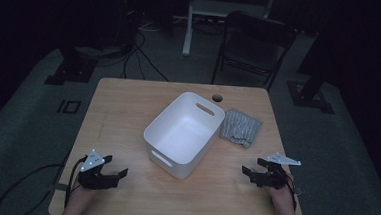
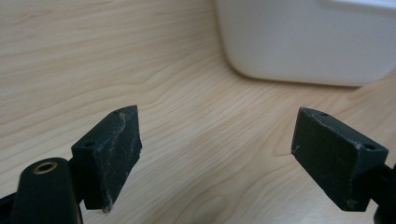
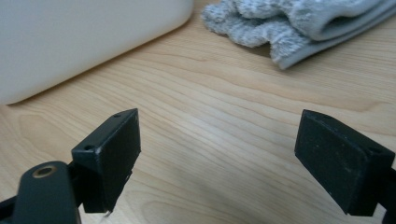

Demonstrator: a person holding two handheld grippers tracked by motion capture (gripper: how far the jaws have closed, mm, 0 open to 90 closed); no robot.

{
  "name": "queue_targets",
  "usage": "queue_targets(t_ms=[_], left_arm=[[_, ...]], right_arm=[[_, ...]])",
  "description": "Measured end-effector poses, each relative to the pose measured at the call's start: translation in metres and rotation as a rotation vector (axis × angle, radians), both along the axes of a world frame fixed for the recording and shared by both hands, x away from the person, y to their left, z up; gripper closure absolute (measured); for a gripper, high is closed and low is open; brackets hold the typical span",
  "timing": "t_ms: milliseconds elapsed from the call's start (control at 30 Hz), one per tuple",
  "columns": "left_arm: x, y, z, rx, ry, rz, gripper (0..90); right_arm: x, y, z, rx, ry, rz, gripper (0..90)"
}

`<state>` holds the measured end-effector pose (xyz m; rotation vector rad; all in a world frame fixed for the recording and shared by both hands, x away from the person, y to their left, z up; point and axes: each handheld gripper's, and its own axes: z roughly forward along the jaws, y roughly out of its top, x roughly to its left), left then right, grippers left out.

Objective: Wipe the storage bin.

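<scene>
While grippers hover, bin (image 1: 184, 132) beside towel (image 1: 241, 126)

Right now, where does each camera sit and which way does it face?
High view: above the near table edge, looking forward and down; forearms, left gripper, right gripper show.
Left gripper view: low, facing the white bin; own open jaws.
Right gripper view: low, facing the grey towel; own open jaws.
All three share the bin.

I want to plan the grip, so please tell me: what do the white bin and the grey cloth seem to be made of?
Bin: probably plastic, smooth matte white walls, moulded handle slots. Cloth: seemingly soft terry or microfibre, fuzzy grey pile with a stitched edge.
</scene>
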<state>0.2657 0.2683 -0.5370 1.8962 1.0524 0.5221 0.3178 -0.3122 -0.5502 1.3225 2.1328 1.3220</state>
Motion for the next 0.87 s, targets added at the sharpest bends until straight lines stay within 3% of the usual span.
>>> queue_targets(t_ms=[233,267,367,467,700,867], left_arm=[[0.001,0.005,-0.004,0.016,-0.001,0.052,16.0],[0.001,0.005,-0.005,0.020,0.002,0.080,16.0],[0.002,0.006,-0.006,0.020,0.006,0.098,16.1],[0.003,0.008,-0.006,-0.005,-0.005,0.128,16.0],[0.002,0.009,-0.006,-0.007,-0.023,0.212,16.0],[0.002,0.010,-0.006,-0.016,-0.025,0.225,16.0]], right_arm=[[0.003,-0.004,-0.003,-0.007,0.005,-0.029,14.2],[0.003,-0.004,-0.004,-0.021,0.002,-0.035,14.2],[0.004,-0.004,-0.005,-0.040,-0.003,-0.054,14.2],[0.004,-0.005,-0.006,-0.051,-0.002,-0.070,14.2],[0.005,-0.004,-0.009,-0.069,-0.002,-0.098,14.2],[0.005,-0.006,-0.011,-0.059,0.001,-0.112,14.2]])
